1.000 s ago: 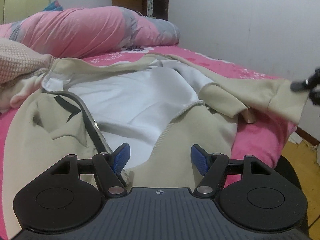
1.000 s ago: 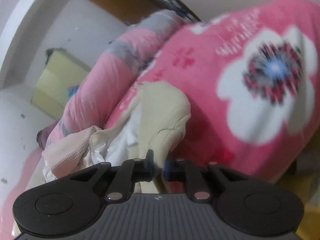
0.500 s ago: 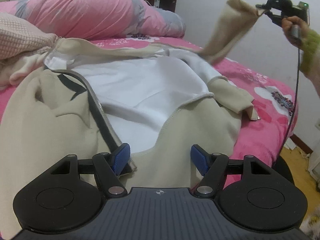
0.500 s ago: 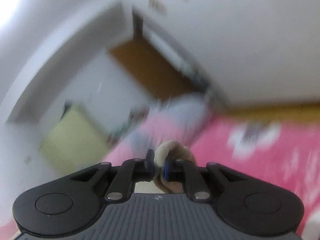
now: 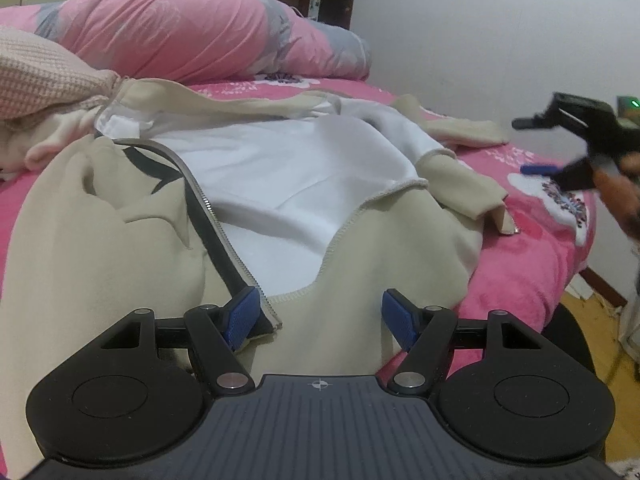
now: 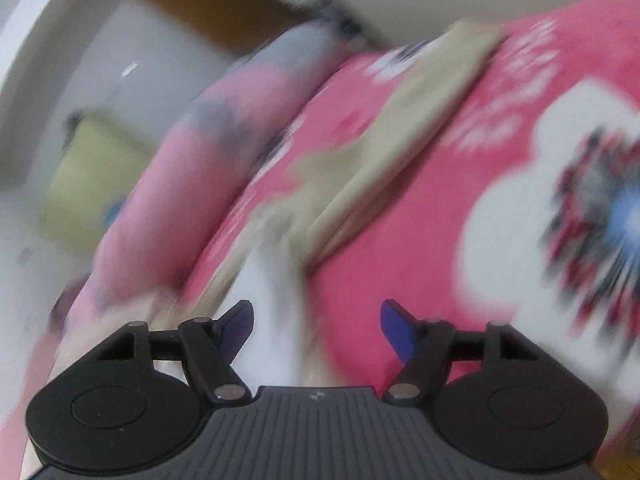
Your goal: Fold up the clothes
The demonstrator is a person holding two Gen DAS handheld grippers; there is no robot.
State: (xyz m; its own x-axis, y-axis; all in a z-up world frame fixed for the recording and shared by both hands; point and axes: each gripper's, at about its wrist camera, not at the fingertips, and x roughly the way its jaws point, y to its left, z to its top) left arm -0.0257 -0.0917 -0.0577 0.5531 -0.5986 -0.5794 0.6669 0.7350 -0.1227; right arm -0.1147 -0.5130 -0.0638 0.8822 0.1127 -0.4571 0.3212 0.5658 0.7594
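Jacket [image 5: 132,256], beige zip-up with white lining, lies unzipped and spread across pink floral blanket [image 5: 532,264]; zipper [image 5: 216,236] runs along its left panel toward the near edge. One sleeve [image 5: 464,134] stretches flat to the far right, beside the lining. Left gripper [image 5: 318,316] sits low over the near hem, jaws wide, nothing between them. Right gripper [image 6: 316,326] is off the right edge of the bed, also wide, gripping nothing; its view is motion-blurred, showing sleeve and blanket. Pink-grey rolled duvet [image 5: 192,36] lies at the far side, knit pink garment [image 5: 44,76] far left, touching the jacket's collar area.
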